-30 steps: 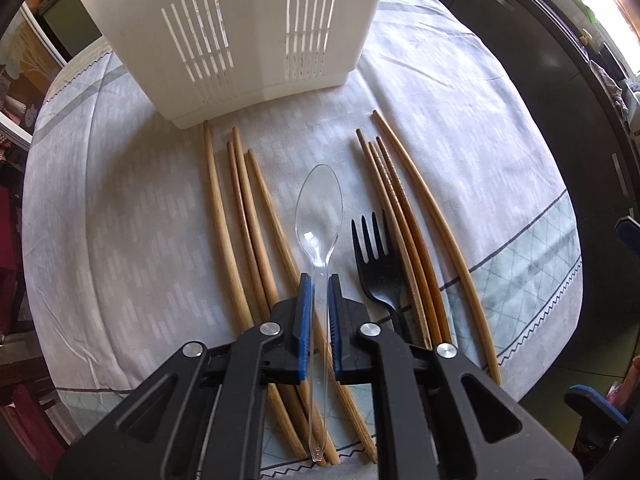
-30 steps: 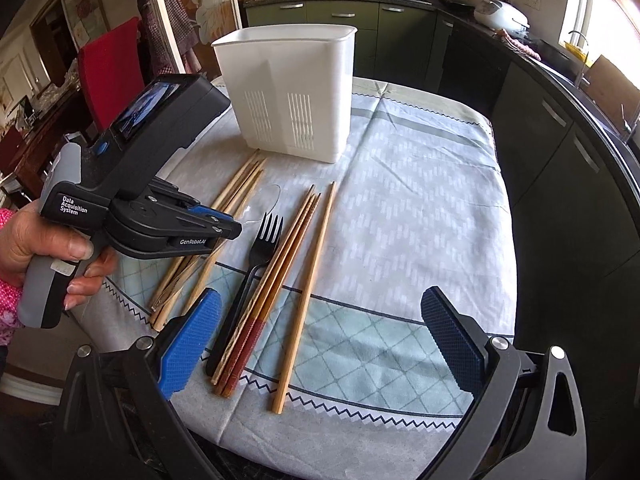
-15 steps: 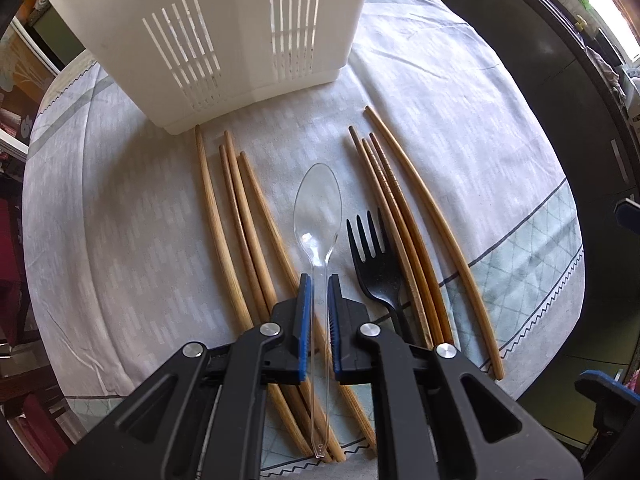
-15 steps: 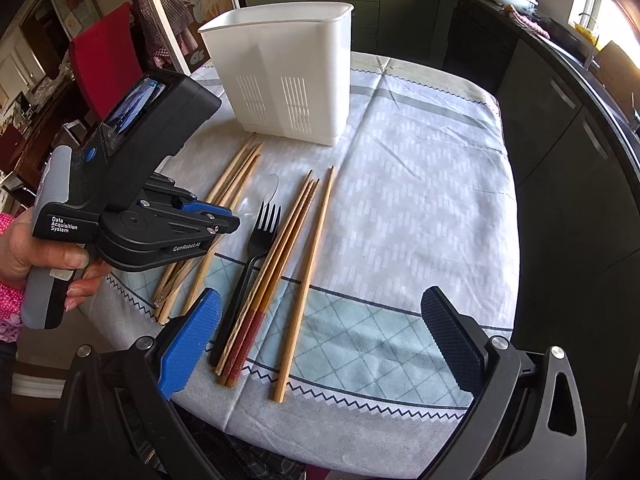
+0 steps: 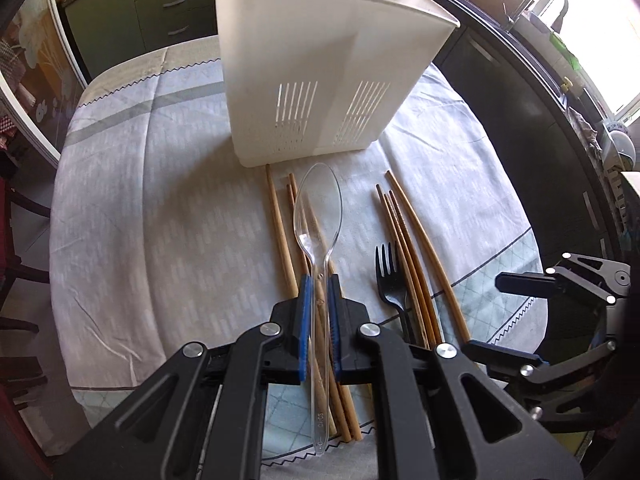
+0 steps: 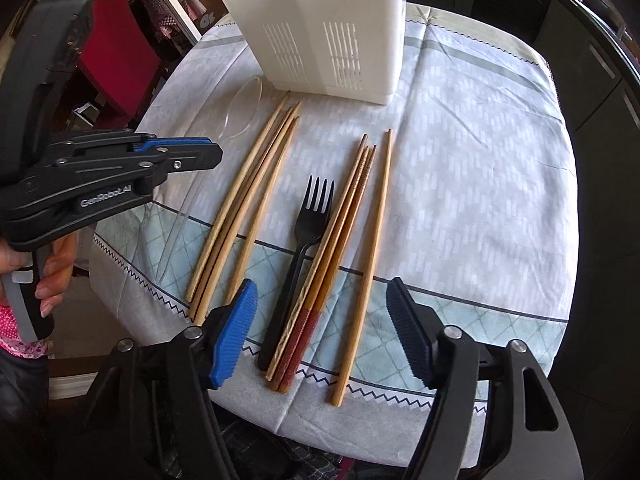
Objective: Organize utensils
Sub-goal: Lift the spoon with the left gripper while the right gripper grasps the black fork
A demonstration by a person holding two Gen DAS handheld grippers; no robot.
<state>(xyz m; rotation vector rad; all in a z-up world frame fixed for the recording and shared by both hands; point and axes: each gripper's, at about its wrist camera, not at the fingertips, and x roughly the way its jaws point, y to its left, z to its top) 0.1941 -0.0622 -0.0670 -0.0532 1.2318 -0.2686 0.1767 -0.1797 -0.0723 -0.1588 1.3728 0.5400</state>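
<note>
My left gripper (image 5: 319, 312) clamps the clear spoon (image 5: 318, 216); I should lift it bowl-up over the white caddy's (image 5: 320, 68) rim while my right gripper (image 6: 320, 332), jaws just narrowing but empty, straddles the black fork (image 6: 308, 232) near the table's front edge.

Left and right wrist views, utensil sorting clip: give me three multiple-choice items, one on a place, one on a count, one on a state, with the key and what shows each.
1. Where does the black fork lie?
A. Inside the white holder
B. On the cloth between the two chopstick groups
C. In the right gripper's grip

2. How many tines has the fork?
A. Two
B. Three
C. Four

3. What is the left gripper doing?
A. Shut on the clear spoon
B. Open over the fork
C. Shut on a chopstick

Key: 1 B, the fork rests on the tablecloth with chopsticks to either side, in front of the white holder. 2 C, four tines show in the right wrist view. 3 A, the blue pads pinch the spoon's handle. The right gripper, whose jaws have just been closing, is open, with nothing pinched.
</note>
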